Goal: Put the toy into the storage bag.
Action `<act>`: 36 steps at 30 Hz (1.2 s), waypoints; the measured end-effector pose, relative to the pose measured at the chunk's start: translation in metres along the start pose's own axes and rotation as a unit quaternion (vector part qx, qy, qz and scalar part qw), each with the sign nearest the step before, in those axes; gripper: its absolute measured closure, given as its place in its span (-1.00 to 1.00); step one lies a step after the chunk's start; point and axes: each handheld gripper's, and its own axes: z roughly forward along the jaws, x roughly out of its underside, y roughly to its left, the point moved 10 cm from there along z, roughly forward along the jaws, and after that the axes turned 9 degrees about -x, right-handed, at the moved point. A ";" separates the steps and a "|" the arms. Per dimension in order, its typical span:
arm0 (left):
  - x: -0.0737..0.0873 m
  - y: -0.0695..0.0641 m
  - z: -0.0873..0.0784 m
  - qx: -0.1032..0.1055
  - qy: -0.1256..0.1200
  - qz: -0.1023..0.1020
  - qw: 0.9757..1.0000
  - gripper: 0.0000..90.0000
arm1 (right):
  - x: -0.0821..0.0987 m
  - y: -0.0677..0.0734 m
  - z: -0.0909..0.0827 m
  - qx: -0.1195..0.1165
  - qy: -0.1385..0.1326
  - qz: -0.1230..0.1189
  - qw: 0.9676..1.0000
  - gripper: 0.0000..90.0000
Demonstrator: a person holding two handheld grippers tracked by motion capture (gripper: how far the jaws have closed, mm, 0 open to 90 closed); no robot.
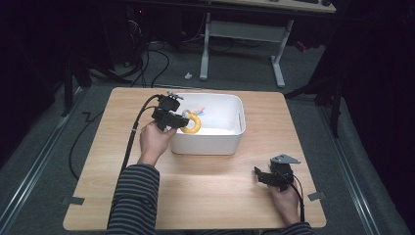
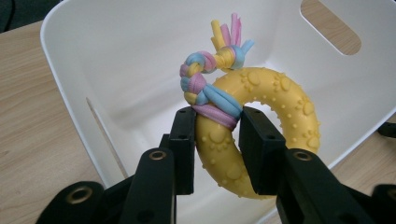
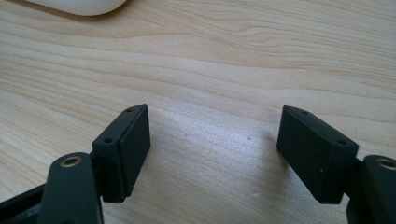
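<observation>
A yellow rubber ring toy [image 2: 275,116] with raised paw prints and a braided pink, blue and yellow rope [image 2: 210,77] tied round it hangs over the white bin [image 2: 116,84]. My left gripper [image 2: 217,140] is shut on the ring just below the braid. From the high view, the left gripper [image 1: 176,119] holds the ring toy [image 1: 194,123] above the left part of the white bin [image 1: 230,139]. My right gripper [image 1: 264,176] rests low over the table near the front right corner, open, with only bare wood between its jaws [image 3: 215,149].
The wooden table [image 1: 205,186] has free room in front of the bin and on its left side. A slot handle [image 2: 330,25] cuts through the bin's far wall. Cables and a desk frame [image 1: 244,34] lie on the floor beyond the table.
</observation>
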 end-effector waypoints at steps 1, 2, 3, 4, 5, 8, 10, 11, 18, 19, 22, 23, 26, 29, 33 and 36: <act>0.000 0.000 0.001 0.000 0.001 0.000 1.000 0.49 | 0.000 0.000 0.000 0.000 0.000 0.000 1.000 -0.43; 0.000 -0.001 0.001 0.000 0.002 0.000 1.000 0.49 | 0.000 0.000 0.000 0.000 0.000 0.000 1.000 -0.43; 0.000 -0.001 0.001 0.000 0.002 0.000 1.000 0.49 | 0.000 0.000 0.000 0.000 0.000 0.000 1.000 -0.43; 0.000 -0.001 0.002 0.000 0.003 0.002 1.000 0.49 | 0.000 0.000 0.000 0.000 0.000 0.000 1.000 -0.43; 0.000 -0.001 0.002 0.000 0.003 0.002 1.000 0.49 | 0.000 0.000 0.000 0.000 0.000 0.000 1.000 -0.43; 0.001 -0.002 0.005 0.000 0.007 0.002 1.000 0.49 | 0.000 0.000 0.000 0.000 0.000 0.000 1.000 -0.43; 0.002 -0.004 0.007 -0.002 0.009 0.007 1.000 0.49 | 0.000 0.000 0.000 0.000 0.000 0.000 1.000 -0.43; 0.003 -0.005 0.009 -0.002 0.010 0.008 1.000 0.49 | 0.000 0.000 0.000 0.000 0.000 0.000 1.000 -0.43; 0.004 -0.008 0.014 0.004 0.019 0.009 1.000 0.49 | 0.000 0.000 0.000 0.000 0.000 -0.001 1.000 -0.43; 0.004 -0.008 0.014 0.004 0.019 0.009 1.000 0.49 | 0.000 0.000 0.000 0.000 0.000 -0.001 1.000 -0.43; 0.004 -0.008 0.015 0.003 0.020 0.009 1.000 0.49 | 0.000 0.000 0.000 0.000 0.000 -0.001 1.000 -0.43; 0.004 -0.008 0.016 0.002 0.022 0.010 1.000 0.49 | 0.000 0.000 0.000 0.000 0.000 0.000 1.000 -0.43; 0.005 -0.009 0.018 0.002 0.025 0.012 1.000 0.49 | 0.000 0.000 0.000 0.000 0.000 0.000 1.000 -0.43; 0.006 -0.010 0.020 0.002 0.029 0.015 0.999 0.49 | 0.000 0.000 0.000 0.000 0.000 0.000 1.000 -0.43; 0.006 -0.011 0.021 0.003 0.032 0.016 0.999 0.49 | 0.000 0.000 0.000 0.000 0.000 -0.001 1.000 -0.43; 0.006 -0.011 0.022 0.004 0.033 0.017 0.999 0.49 | 0.000 0.000 0.000 0.000 0.000 -0.002 1.000 -0.43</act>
